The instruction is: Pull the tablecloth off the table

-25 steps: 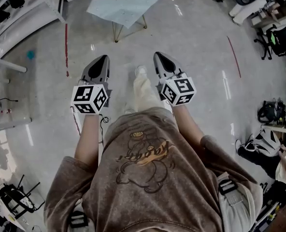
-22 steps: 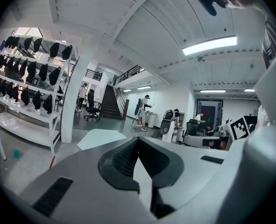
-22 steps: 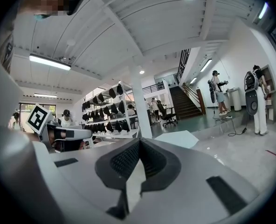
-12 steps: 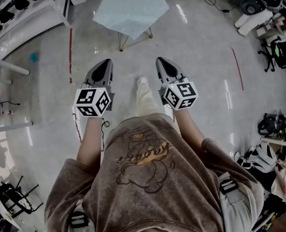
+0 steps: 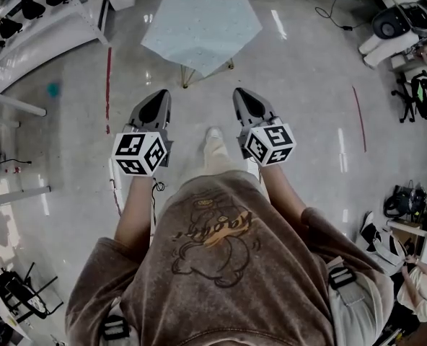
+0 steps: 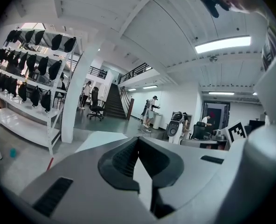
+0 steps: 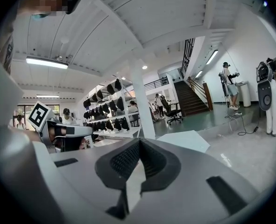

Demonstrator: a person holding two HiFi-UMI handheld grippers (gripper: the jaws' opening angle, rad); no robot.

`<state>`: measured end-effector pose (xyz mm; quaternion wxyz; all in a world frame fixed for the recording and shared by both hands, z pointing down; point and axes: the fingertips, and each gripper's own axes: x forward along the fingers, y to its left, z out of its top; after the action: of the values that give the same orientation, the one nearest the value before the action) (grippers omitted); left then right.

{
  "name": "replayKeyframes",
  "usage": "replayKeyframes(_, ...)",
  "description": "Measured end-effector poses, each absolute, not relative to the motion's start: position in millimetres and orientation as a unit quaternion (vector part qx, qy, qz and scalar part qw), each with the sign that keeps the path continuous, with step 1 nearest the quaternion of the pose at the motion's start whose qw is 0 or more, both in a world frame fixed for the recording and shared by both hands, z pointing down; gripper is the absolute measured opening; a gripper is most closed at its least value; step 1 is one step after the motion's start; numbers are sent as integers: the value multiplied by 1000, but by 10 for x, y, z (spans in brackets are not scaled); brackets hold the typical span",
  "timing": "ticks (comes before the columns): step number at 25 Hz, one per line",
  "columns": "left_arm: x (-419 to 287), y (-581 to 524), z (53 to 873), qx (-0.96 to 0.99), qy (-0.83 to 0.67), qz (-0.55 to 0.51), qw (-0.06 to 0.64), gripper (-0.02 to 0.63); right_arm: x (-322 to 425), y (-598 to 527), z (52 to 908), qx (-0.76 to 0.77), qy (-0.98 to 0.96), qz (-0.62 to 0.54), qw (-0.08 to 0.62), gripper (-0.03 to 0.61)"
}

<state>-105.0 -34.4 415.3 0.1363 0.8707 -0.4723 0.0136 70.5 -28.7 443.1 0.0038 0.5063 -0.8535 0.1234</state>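
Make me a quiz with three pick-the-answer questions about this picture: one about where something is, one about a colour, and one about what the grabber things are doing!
1. Where is the pale blue tablecloth on the small table?
A. Ahead of both grippers, apart from them
B. Between the left gripper's jaws
C. Behind the person

2. What colour are the table's thin metal legs?
A. Red
B. Gold
C. Black

3. How do the jaws of the left gripper and the right gripper stand?
A. Both wide open
B. Both shut on cloth
C. Both shut, nothing between them

Answers:
1 A: the head view shows bare floor between the gripper tips and the cloth.
2 B: the legs glint gold below the cloth's edge.
3 C: each gripper view shows its jaws together and empty.
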Motion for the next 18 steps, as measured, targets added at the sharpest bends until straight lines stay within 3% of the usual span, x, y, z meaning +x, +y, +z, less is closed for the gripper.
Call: replayKeyframes(18, -677, -1963, 3960, 859, -491, 11, 146, 17, 1076, -1858, 4283, 486, -863, 134, 8, 6)
